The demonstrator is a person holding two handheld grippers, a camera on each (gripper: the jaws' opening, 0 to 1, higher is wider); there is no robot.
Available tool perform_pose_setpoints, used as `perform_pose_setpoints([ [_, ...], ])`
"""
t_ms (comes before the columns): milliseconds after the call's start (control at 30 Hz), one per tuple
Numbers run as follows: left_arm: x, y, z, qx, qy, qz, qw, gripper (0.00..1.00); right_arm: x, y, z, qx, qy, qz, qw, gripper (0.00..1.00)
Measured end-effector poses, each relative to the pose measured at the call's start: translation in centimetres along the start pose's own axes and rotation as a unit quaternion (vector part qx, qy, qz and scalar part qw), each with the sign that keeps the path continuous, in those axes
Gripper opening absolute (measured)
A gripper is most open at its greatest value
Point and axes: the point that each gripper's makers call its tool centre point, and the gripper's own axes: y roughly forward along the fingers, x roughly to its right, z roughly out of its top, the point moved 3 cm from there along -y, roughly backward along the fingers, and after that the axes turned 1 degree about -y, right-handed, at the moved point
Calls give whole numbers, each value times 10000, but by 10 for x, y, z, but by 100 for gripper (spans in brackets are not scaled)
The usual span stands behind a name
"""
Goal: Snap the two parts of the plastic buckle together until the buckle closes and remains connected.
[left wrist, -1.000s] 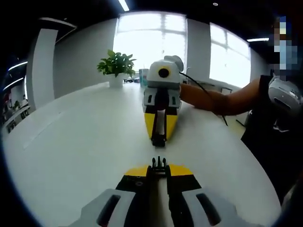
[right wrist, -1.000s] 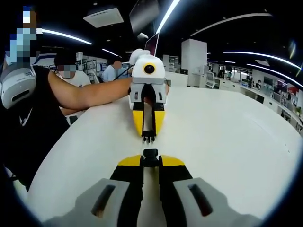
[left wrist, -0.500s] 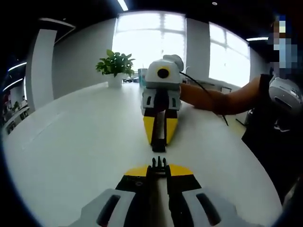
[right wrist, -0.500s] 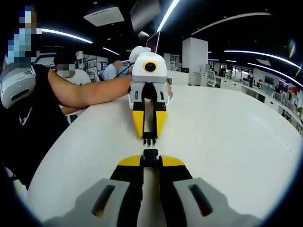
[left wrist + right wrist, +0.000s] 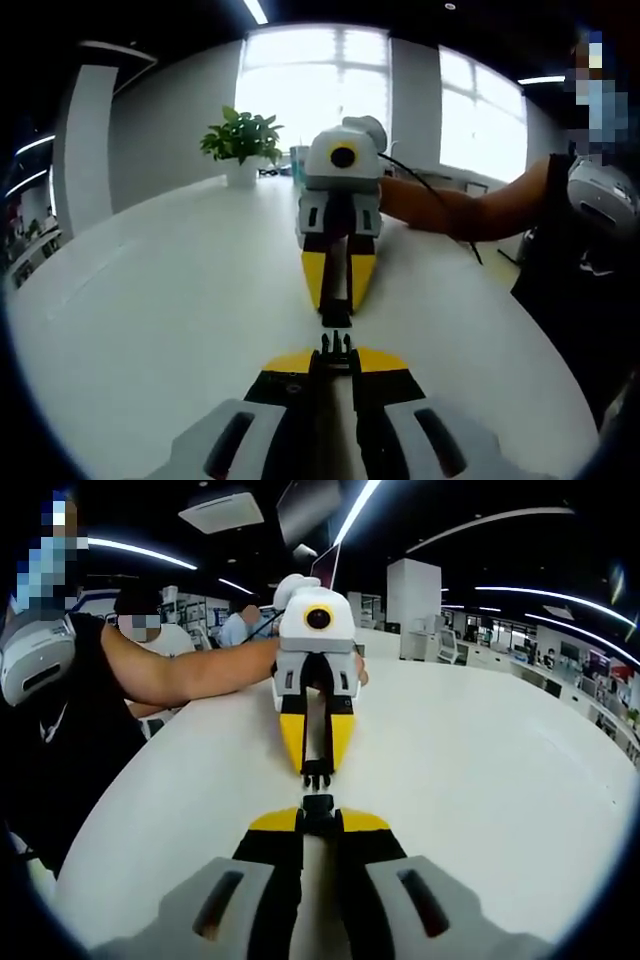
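L gripper, yellow-tipped jaws w/ grey bodies, has its jaws pinching the black pronged plastic buckle half: prongs point out at 12 o'clock, straight at the mate. R gripper, same build, has its jaws pinching the black socket plastic buckle half, mouth facing 12 o'clock.

Judged reason for the hold: each half is clamped by its tail so the mating end stays free, and the 2 grippers face nose to nose on one line so prongs can run straight into the socket. In the L gripper view the R gripper comes in at 12 o'clock, its socket tip just beside the prongs, not yet seated as far as I can tell. Both are held low over the round white tabletop, prob for steadiness and to keep the parts in sight.

Count: 2 grippers, 2 buckle halves, 1 table, 1 green potted plant in a white pot at 11 o'clock in the L gripper view. Person's bare forearm reaches in at 10 o'clock in the R gripper view.
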Motion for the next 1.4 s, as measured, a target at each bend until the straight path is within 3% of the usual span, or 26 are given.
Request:
perform_pose_setpoints([
  [1400, 4, 5, 2, -3, -30, -15, 10000, 11, -3, 3, 1, 34, 6, 44, 10000, 10],
])
